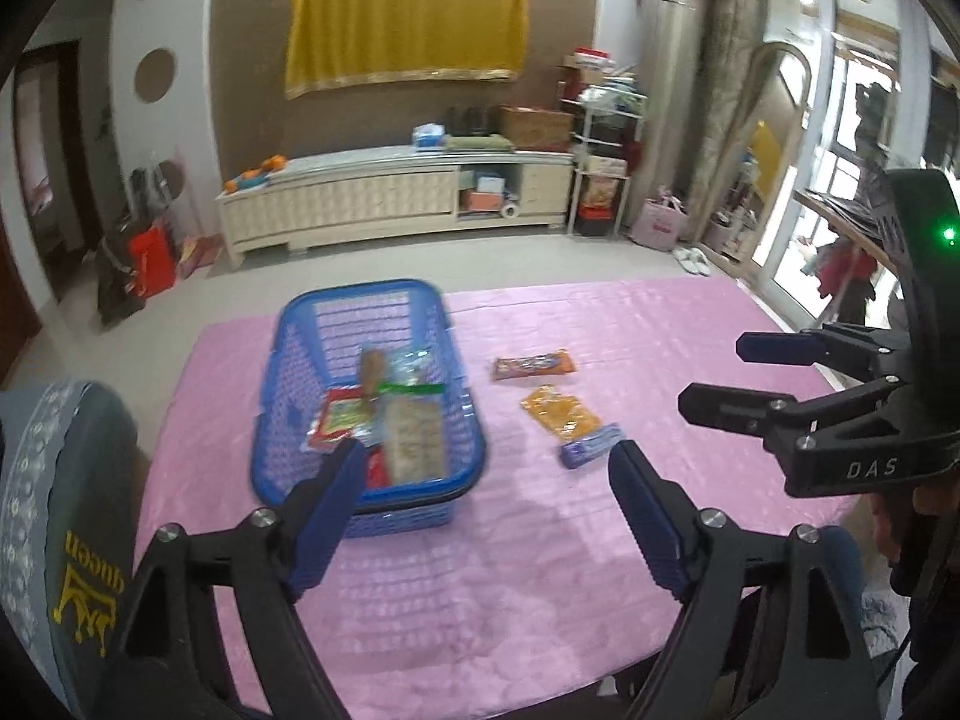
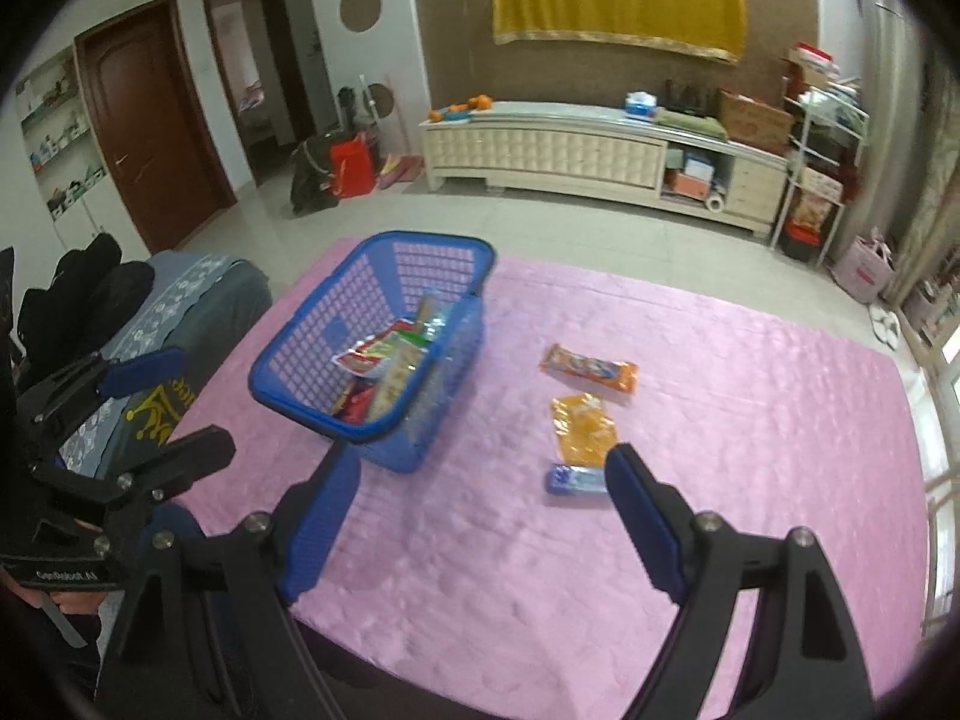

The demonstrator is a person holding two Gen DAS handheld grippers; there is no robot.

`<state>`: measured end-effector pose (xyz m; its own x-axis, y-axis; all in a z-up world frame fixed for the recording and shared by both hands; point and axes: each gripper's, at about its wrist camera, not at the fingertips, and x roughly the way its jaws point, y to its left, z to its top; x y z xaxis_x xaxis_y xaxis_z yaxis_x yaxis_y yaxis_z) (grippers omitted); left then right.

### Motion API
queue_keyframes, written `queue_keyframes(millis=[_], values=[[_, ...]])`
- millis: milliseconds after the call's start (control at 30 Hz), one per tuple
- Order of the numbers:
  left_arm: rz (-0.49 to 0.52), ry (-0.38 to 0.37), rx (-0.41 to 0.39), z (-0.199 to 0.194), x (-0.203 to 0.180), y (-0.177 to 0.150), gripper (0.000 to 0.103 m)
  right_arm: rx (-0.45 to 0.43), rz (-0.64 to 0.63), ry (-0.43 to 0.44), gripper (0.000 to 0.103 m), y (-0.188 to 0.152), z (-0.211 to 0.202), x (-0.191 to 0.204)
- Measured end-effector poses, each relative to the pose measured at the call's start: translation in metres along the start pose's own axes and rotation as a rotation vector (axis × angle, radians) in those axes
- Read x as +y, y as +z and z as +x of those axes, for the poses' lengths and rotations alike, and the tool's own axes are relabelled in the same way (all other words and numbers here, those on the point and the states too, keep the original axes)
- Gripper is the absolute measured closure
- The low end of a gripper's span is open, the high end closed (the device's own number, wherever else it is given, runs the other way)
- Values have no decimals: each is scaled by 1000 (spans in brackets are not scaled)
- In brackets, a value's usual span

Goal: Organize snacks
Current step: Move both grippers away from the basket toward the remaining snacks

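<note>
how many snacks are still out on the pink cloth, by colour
orange bar: 1
yellow packet: 1
blue bar: 1
total: 3 outside the basket

One blue basket (image 2: pixel 300 372), three loose snack packets (image 2: pixel 588 367) (image 2: pixel 585 429) (image 2: pixel 573 479).
</note>
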<state>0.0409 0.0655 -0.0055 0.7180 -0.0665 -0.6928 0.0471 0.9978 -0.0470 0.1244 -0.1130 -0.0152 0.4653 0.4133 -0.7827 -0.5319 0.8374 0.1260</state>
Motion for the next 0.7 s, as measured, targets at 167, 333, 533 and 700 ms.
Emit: queue_keyframes(millis=[167, 333, 533, 700], values=[[31, -32, 34, 17, -29, 4, 21, 1, 42, -26, 16, -14, -6, -26], [12, -68, 90, 42, -53, 4, 21, 4, 86, -39, 16, -27, -8, -54], [-13, -62, 151, 74, -76, 5, 21, 16, 145, -57, 16, -40, 1, -92], [-18, -56, 204, 106, -96, 5, 21, 44, 170, -96, 15, -51, 12, -118]])
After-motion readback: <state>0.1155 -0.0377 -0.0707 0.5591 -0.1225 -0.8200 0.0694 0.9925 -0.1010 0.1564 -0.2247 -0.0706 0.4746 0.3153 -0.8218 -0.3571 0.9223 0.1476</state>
